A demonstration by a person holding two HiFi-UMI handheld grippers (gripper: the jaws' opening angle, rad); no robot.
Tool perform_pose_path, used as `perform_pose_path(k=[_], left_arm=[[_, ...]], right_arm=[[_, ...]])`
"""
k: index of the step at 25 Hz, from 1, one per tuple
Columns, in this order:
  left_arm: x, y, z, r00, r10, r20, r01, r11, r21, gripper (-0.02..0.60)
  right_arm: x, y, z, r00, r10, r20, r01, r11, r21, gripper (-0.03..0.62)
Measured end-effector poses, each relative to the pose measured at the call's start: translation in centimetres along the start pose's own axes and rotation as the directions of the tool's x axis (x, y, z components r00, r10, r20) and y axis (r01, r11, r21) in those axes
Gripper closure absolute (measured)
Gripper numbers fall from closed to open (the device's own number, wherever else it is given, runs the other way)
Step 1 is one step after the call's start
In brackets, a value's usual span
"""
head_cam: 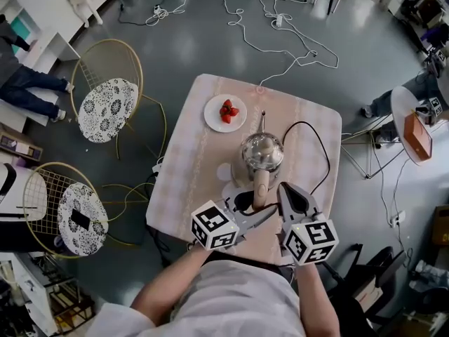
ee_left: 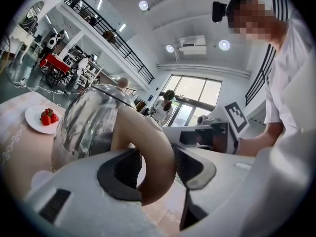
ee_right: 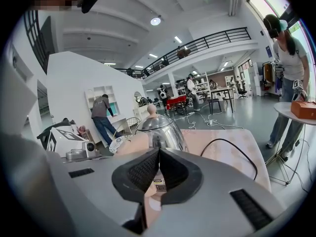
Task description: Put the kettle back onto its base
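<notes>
A steel kettle (head_cam: 262, 153) (ee_left: 89, 127) (ee_right: 158, 130) stands upright mid-table; a whitish base (head_cam: 228, 177) (ee_left: 40, 177) shows at its foot. The kettle's beige handle (head_cam: 261, 188) (ee_left: 158, 157) points toward me. My left gripper (head_cam: 258, 206) (ee_left: 157, 164) is level, its jaws on either side of that handle. They are open, with a thin gap at the left pad. My right gripper (head_cam: 286, 192) (ee_right: 158, 164) hovers just right of the handle, tilted down. It is shut, its pads meeting with nothing between them.
A white plate (head_cam: 225, 112) (ee_left: 42, 118) of strawberries lies behind the kettle on the pink-clothed table (head_cam: 189, 160). A black cord (head_cam: 319, 153) (ee_right: 232, 149) loops over the right half. Two wire chairs (head_cam: 109, 107) stand left; a person (ee_right: 289, 58) by a small round table (head_cam: 417, 135) stands right.
</notes>
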State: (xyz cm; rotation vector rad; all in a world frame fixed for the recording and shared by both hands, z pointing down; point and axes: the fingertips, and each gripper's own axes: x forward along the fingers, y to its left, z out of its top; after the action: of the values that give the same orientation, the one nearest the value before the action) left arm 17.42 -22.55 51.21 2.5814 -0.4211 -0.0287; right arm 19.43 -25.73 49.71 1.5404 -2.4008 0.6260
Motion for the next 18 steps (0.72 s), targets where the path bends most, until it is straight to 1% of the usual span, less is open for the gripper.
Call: perform_pose_path(k=[2,4,7,10,13,15,18], left_arm=[[-0.1,0.2,-0.1,1.000,0.004,-0.004,-0.004,1.000,-0.007,0.396],[-0.2,0.2,-0.3,1.000,0.012,-0.019,-0.012,1.000,0.003,0.408],[-0.2,-0.2,-0.9,0.999,0.013,-0.040,-0.012,1.000,0.016,0.411],[-0.2,-0.6,-2.1,0.997,0.005,-0.078,-0.005,1.000,0.007,0.410],[-0.4,-0.7,-2.9,0.996,0.013,-0.085,-0.014,1.000,-0.008,0.402],[-0.4,-0.8,-2.8,0.996,0.019,-0.083,-0.019,1.000,-0.003,0.393],[-0.3,-0.8,-2.9,0.995,0.016,-0.101,-0.015,1.000,0.005,0.371]], right_arm=[[0.0,0.0,0.0,1.000,-0.001,-0.001,0.001,1.000,0.001,0.589],[0.0,-0.1,-0.1,1.000,-0.004,-0.001,0.004,1.000,0.002,0.589],[0.0,-0.3,-0.1,1.000,-0.005,0.000,0.005,1.000,0.005,0.589],[0.0,-0.3,0.0,1.000,-0.002,0.001,0.002,1.000,0.006,0.589],[0.0,-0.2,0.0,1.000,0.002,0.003,-0.002,1.000,0.005,0.589],[0.0,-0.2,0.1,1.000,0.004,0.005,-0.005,1.000,0.005,0.589],[0.0,-0.2,0.1,1.000,0.009,0.008,-0.009,1.000,0.008,0.589]])
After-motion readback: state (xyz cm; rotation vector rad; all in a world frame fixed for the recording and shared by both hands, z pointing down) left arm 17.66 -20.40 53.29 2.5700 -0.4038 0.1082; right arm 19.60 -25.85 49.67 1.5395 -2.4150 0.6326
